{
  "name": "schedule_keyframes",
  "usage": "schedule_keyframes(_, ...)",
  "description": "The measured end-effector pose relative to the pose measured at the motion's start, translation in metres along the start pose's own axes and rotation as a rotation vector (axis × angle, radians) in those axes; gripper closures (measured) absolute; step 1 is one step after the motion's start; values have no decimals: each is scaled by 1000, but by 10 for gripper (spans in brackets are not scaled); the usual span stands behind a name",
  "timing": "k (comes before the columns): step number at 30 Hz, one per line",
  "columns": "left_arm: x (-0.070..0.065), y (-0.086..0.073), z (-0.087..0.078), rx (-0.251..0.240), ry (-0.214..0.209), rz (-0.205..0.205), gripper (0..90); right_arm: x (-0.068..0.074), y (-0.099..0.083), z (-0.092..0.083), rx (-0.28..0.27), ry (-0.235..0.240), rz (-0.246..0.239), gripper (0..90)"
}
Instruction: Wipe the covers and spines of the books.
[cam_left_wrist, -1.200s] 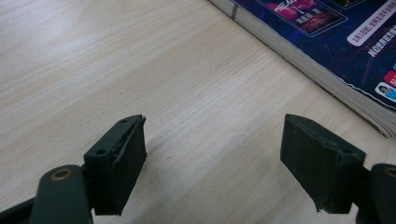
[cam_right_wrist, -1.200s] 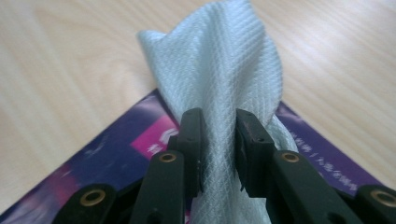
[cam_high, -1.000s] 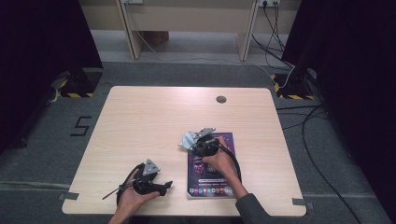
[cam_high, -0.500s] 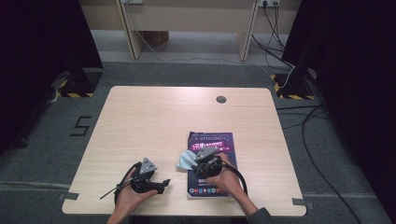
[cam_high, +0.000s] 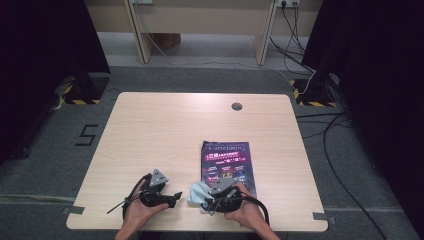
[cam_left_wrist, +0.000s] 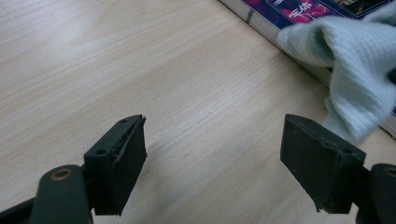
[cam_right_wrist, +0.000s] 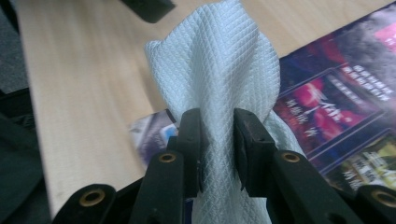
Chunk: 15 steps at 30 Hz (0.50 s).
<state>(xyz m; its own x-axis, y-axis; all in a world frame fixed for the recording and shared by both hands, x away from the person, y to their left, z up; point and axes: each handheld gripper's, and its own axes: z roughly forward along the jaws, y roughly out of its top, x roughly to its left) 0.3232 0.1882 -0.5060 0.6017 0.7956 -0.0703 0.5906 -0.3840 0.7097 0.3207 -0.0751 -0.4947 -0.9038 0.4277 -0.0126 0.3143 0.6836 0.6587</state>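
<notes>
My right tongs (cam_right_wrist: 217, 140) are clenched on the pale blue waffle-weave cloth (cam_right_wrist: 219, 70), bunched at the near left corner of the dark purple glossy booklet (cam_high: 226, 162) on the light wood surface (cam_high: 165, 130). Left tongs (cam_left_wrist: 212, 163) rest released, empty, just beside. Risk as I judge it: the bunched cloth could snag the cover edge and drag or fold the booklet, since nothing pins it.

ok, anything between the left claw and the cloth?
Nothing: bare table between the left claw and the cloth, per the left gripper view.

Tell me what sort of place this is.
Probably a lab or recording room: a lone wooden table on grey carpet, black curtains on both sides, loose cables and hazard-striped stand feet on the floor.
</notes>
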Motion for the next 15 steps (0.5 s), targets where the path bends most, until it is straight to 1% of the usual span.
schedule_keyframes(3, 0, 0, 0, -2, -3, -1, 216, 12, -3, -3, -1, 27, -21, 733)
schedule_keyframes(5, 0, 0, 0, -1, -3, 2, 217, 16, -6, -6, 0, 20, -34, 734)
schedule_keyframes(6, 0, 0, 0, 1, -2, 3, 217, 16, -8, -6, -2, 24, -31, 734)
schedule_keyframes(7, -1, 0, 0, -2, -3, 1, 216, 15, -9, -8, -1, 24, -23, 734)
schedule_keyframes(8, -1, 0, 0, -1, -2, 1, 216, 13, -10, -9, -4, 34, -18, 736)
schedule_keyframes(11, -1, 0, 0, -1, -1, 1, 217, 7, -15, -13, -7, 27, 7, 737)
schedule_keyframes(12, 0, 0, 0, 0, -1, 2, 217, 4, -20, -17, -9, 28, 37, 736)
schedule_keyframes(13, 0, 0, 0, -1, -3, 1, 217, 4, -20, -17, -9, 28, 37, 736)
schedule_keyframes(15, -1, 0, 0, -1, -2, 4, 217, 1, -26, -22, -11, 20, 63, 736)
